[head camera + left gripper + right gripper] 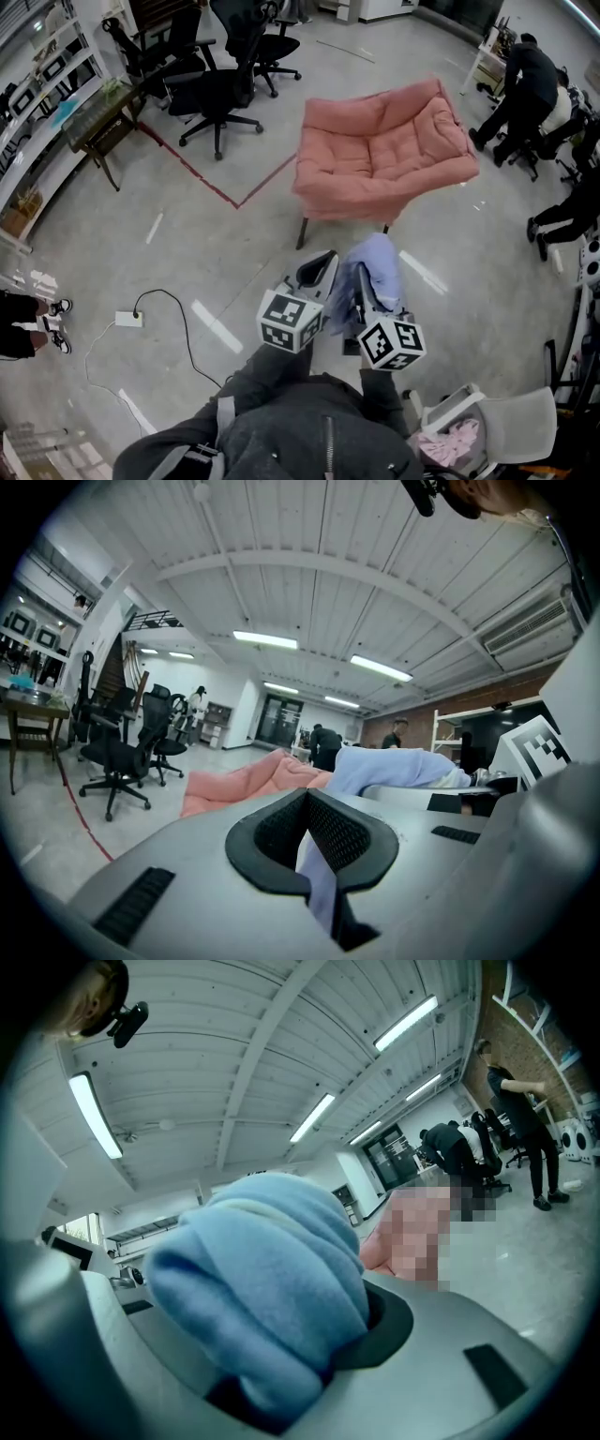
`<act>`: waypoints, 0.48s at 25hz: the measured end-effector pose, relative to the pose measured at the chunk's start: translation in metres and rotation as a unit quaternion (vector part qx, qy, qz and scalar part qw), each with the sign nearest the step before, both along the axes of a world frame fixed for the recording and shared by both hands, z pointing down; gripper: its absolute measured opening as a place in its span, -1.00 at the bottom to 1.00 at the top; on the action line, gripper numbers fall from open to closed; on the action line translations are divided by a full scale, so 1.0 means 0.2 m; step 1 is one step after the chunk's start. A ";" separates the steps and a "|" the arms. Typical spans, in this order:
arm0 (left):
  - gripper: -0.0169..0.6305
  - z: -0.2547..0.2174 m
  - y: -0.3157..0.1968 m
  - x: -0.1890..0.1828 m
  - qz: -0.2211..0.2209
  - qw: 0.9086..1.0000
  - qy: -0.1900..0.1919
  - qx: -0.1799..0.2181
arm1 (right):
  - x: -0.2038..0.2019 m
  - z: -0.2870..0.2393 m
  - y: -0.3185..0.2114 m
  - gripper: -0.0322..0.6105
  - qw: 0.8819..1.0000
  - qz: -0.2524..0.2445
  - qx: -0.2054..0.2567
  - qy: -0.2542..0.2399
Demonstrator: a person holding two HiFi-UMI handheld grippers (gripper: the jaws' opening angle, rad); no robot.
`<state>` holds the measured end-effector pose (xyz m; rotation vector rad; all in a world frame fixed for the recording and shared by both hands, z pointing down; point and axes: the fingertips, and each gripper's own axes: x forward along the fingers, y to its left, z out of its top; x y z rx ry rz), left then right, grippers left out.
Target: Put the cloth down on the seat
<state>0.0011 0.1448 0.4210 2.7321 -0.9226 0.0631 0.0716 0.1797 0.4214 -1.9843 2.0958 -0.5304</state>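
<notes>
I have the cloth (377, 267) in the air just short of the pink seat (375, 155), not yet over its cushion; my right gripper (281, 1354) is clenched on a thick wad of it, and my left gripper (307, 846) is pinched on a thin edge. It looks light, soft and floppy, unlikely to slip; I judge it will sag and bunch, so gripping two separate edges should let it spread flat.
</notes>
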 end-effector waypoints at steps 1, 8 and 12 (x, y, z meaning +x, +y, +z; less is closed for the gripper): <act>-0.92 -0.01 -0.05 0.02 0.002 1.000 0.000 -0.001 | 0.02 0.00 -0.04 -0.31 1.000 0.002 -0.001 -0.001; -0.92 -0.04 -0.37 0.17 0.024 1.000 -0.003 0.000 | 0.16 -0.02 -0.38 -0.31 1.000 0.020 -0.005 -0.003; -0.92 -0.10 -0.63 0.21 0.026 1.000 0.003 -0.001 | 0.20 -0.08 -0.62 -0.31 1.000 0.024 -0.003 -0.002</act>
